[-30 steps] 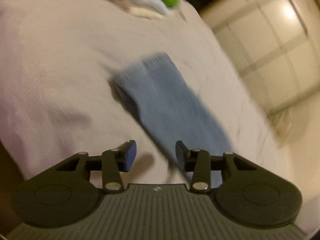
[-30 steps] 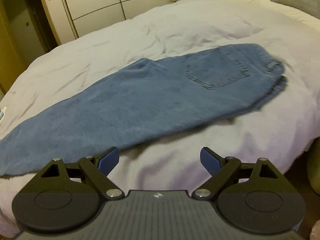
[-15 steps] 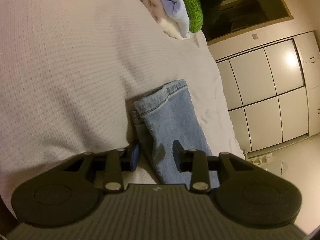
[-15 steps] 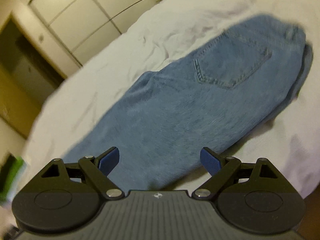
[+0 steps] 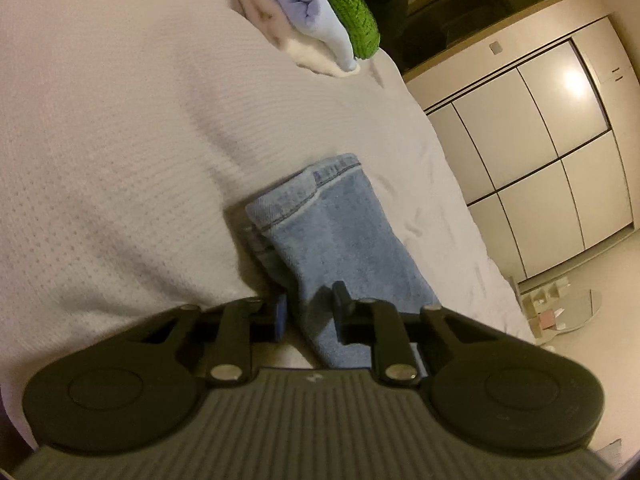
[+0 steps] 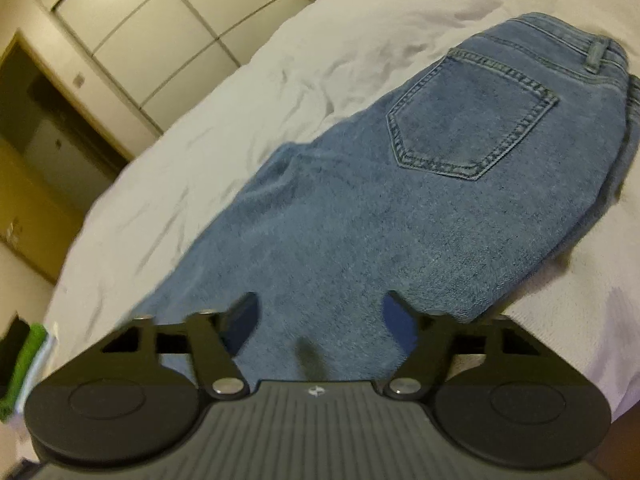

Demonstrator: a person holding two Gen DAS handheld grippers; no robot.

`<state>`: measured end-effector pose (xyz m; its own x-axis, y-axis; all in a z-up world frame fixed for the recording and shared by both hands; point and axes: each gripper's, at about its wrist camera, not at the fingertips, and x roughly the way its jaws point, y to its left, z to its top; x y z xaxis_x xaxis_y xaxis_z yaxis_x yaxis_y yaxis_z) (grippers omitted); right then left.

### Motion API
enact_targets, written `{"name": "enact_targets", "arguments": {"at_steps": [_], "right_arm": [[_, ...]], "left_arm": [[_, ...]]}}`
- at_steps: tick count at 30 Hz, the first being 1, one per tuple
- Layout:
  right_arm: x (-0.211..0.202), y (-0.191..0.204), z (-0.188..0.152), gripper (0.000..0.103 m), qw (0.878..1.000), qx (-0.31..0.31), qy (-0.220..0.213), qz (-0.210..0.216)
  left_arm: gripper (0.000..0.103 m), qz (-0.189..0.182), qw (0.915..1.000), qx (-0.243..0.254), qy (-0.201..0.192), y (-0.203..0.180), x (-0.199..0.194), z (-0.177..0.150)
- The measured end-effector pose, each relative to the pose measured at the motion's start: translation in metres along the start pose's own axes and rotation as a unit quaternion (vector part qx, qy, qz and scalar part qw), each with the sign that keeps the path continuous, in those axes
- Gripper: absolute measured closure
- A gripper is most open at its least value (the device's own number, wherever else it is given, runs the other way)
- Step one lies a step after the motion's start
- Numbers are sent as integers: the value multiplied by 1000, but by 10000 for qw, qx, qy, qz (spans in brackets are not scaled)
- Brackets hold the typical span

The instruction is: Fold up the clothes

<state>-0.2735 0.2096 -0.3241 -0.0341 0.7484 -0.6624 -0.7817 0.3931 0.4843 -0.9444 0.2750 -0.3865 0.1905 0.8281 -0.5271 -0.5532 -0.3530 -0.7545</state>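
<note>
While flat, jeans (image 6: pixel 400 208) between fingers (image 6: pixel 244 320)

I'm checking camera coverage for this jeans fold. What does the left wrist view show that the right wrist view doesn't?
Only the left wrist view shows the hemmed leg cuff and the lavender folded garment. Only the right wrist view shows the stitched back pocket and waistband. Both show the blue denim jeans, the white bedspread, the green knit garment and cream wardrobe doors.
</note>
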Motion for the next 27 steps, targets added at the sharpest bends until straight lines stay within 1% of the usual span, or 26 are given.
{"name": "enact_targets", "arguments": {"at_steps": [1, 2, 5, 6, 7, 9, 10, 12, 14, 16, 17, 19, 21, 22, 23, 25, 26, 27], "right_arm": [[0, 0, -1, 51, 10000, -23, 11, 14], [0, -1, -1, 55, 10000, -26, 16, 39], [0, -2, -3, 55, 9999, -37, 32, 113], [-1, -2, -4, 55, 9999, -41, 37, 137], [-1, -3, -4, 58, 9998, -44, 42, 162], [-1, -3, -6, 59, 9997, -52, 53, 211], [-1, -4, -6, 58, 9997, -55, 58, 236], [-2, -4, -7, 57, 9995, -63, 69, 285], [-2, -5, -9, 54, 9994, -70, 79, 335], [-4, -7, -9, 52, 9993, -43, 61, 357], [-7, -9, -9, 51, 9994, -6, 33, 349], [-12, -14, -8, 50, 9994, 68, -24, 332], [-18, -18, -8, 48, 9994, 141, -82, 316], [-19, -19, -7, 46, 9993, 168, -103, 303], [-20, -21, -6, 42, 9993, 192, -123, 289], [-22, -24, -6, 39, 9993, 233, -152, 251], [-24, -24, -6, 39, 9993, 240, -162, 239], [-26, -24, -6, 39, 9993, 245, -170, 228]], "left_arm": [[86, -24, 10000, -32, 4, 2, 0, 0], [86, -1, 10000, -27, 4, 2, -2, 0], [87, 98, 9999, 106, -33, -4, -4, -2], [92, 192, 9995, 242, -72, -10, -2, -2], [94, 273, 9983, 493, -113, -20, -4, -3], [97, 432, 9939, 995, -198, -40, -8, -4], [98, 420, 9897, 1344, -277, -56, -13, -6], [99, 197, 9806, 1924, -325, -91, -19, -11], [99, -76, 9664, 2544, -349, -130, -23, -20], [98, -324, 9433, 3290, -293, -172, -23, -40], [98, -483, 9320, 3588, -173, -190, -20, -53], [98, -739, 9146, 3969, 245, -211, -7, -85], [95, -987, 8933, 4334, 665, -232, 5, -116], [93, -956, 8813, 4524, 980, -234, 17, -135], [88, -922, 8680, 4705, 1289, -236, 28, -153], [85, -691, 8532, 4908, 1623, -231, 41, -179], [82, -579, 8452, 5005, 1782, -228, 47, -191], [81, -637, 8410, 5084, 1736, -227, 41, -194]]}}
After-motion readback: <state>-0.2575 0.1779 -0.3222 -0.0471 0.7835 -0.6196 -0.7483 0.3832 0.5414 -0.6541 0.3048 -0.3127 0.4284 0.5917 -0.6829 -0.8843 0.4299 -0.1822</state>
